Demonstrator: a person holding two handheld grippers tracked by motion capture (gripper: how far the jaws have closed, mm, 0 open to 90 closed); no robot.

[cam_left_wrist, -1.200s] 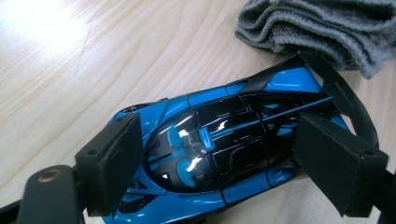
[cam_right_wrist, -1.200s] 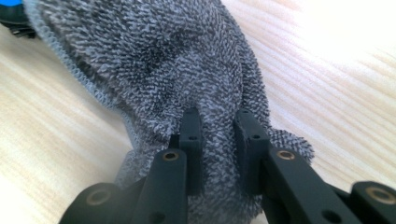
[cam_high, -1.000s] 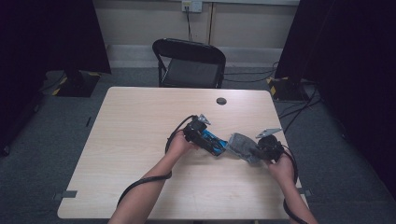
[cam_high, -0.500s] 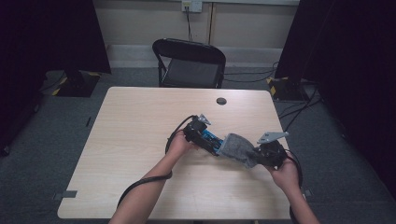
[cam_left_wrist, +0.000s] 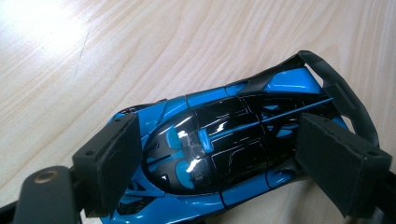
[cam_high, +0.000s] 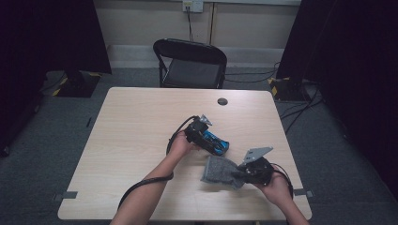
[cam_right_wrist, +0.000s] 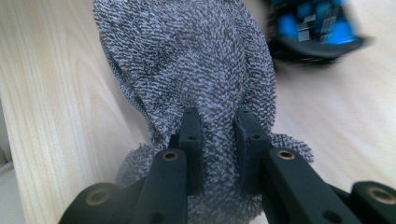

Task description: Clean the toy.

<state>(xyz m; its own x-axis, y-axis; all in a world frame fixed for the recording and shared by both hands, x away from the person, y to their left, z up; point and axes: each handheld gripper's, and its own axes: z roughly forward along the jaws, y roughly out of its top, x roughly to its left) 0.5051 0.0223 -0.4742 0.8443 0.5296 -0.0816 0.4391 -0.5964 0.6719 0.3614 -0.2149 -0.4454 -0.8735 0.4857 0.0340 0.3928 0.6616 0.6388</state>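
Observation:
A blue and black toy car point(cam_left_wrist: 210, 116) lies on the wooden table point(cam_high: 141, 122). My left gripper point(cam_left_wrist: 224, 154) is shut on it, a pad against each side. The high view has the car point(cam_high: 220, 144) right of the table's middle, with the left gripper point(cam_high: 209, 138) reaching it from the left. My right gripper point(cam_right_wrist: 218, 121) is shut on a fold of a grey knitted cloth point(cam_right_wrist: 196, 60). In the high view this cloth point(cam_high: 218, 169) lies just nearer than the car, apart from it, with the right gripper point(cam_high: 240, 174) at its right end. The car point(cam_right_wrist: 317, 28) is blurred beyond the cloth.
A small black round disc point(cam_high: 222, 101) sits near the table's far edge. A black folding chair point(cam_high: 192, 63) stands beyond that edge. Cables lie on the floor at the right. Both forearms come in over the near edge.
My right gripper has drawn the grey cloth away from the car's right end, toward the near edge and slightly left. The left gripper and the car have stayed put.

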